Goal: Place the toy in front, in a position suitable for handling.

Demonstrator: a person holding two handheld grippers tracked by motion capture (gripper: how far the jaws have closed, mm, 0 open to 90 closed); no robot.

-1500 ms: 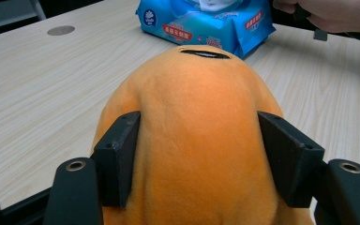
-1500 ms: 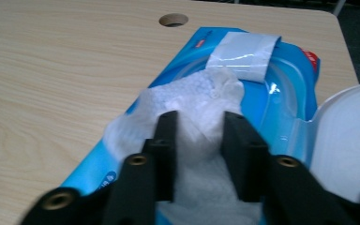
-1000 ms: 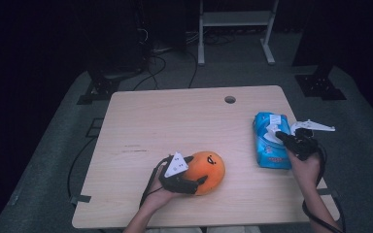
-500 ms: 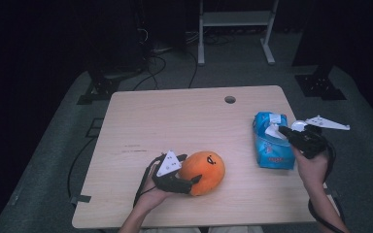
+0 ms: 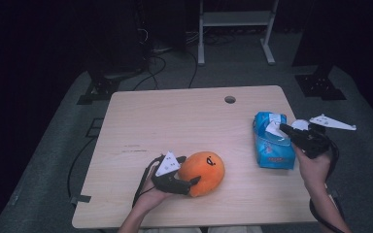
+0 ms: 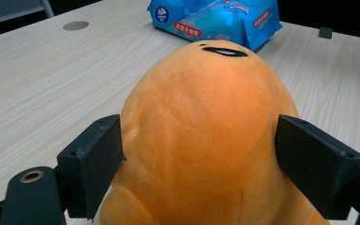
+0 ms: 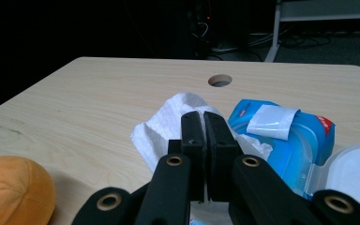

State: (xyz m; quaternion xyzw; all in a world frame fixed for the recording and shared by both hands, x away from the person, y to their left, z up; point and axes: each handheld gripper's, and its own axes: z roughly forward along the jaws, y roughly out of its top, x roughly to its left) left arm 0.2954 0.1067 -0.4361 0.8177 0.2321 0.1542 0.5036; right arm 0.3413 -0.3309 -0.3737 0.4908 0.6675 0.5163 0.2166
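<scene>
An orange plush toy (image 5: 204, 171) with a small black face lies near the table's front edge. My left gripper (image 5: 187, 171) is shut on it, and the left gripper view has the plush (image 6: 201, 122) pressed between both black pads (image 6: 91, 164). A blue tissue pack (image 5: 272, 151) lies at the right of the table. Above its opening my right gripper (image 5: 282, 128) is shut on a white tissue (image 5: 273, 129). The right gripper view has the right gripper (image 7: 204, 123) closed tight on the crumpled tissue (image 7: 168, 123), with the pack (image 7: 304, 136) just behind.
The light wooden table (image 5: 175, 121) has a round cable hole (image 5: 229, 99) at the back. The pack's white lid flap (image 7: 356, 173) stands open. Cables and a metal stand's legs (image 5: 233, 39) lie on the dark floor beyond the table.
My right gripper has risen a little above the pack with the tissue in it. The left gripper and the plush have hardly moved.
</scene>
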